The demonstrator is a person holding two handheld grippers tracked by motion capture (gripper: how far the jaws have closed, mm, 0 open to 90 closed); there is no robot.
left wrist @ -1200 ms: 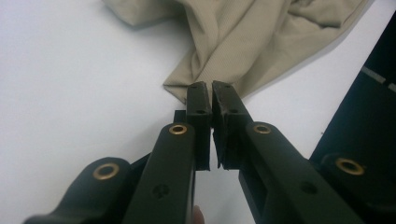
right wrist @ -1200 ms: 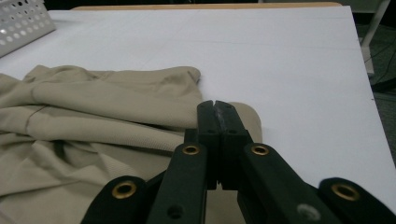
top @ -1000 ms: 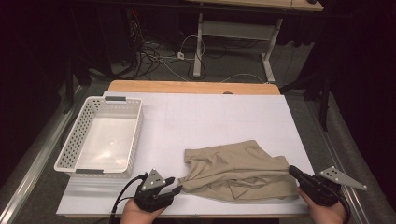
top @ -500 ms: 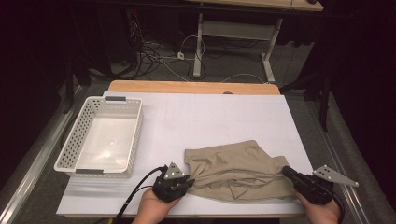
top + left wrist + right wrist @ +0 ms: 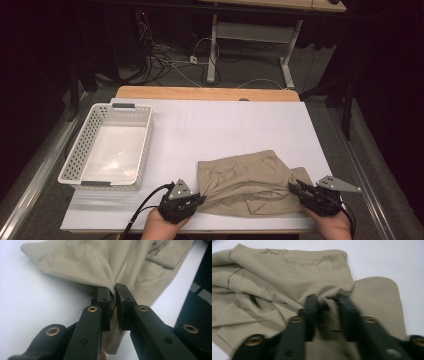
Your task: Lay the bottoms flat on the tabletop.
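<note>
At the near edge of the white surface [image 5: 240,125], a person's two hands each hold a black two-jaw tool. The left tool [image 5: 197,198] has just been closing, and in the left gripper view its jaws stand narrow, pinching a bunched fold of a tan garment [image 5: 100,267], with the weave gathered into creases right at the pads. The right tool [image 5: 295,186] sits at the garment's opposite side; its jaws have just been easing a little apart, and in the blurred right gripper view a ridge of the cloth [image 5: 287,277] is humped up between them, apparently gripped. The garment [image 5: 247,177], which looks like a pair of soft knit shorts, lies crumpled near the front of the surface between the two tools, rumpled at its near edge with one flap turned out toward the right. The step in hand looks like taking hold of both sides to spread or fold the cloth. To do it well, both pinches should catch the fabric firmly before any lift, and the hands should draw apart evenly so the cloth pulls flat and not twisted. Farther back on the left stands a white perforated basket [image 5: 75,160], well apart from the garment.
</note>
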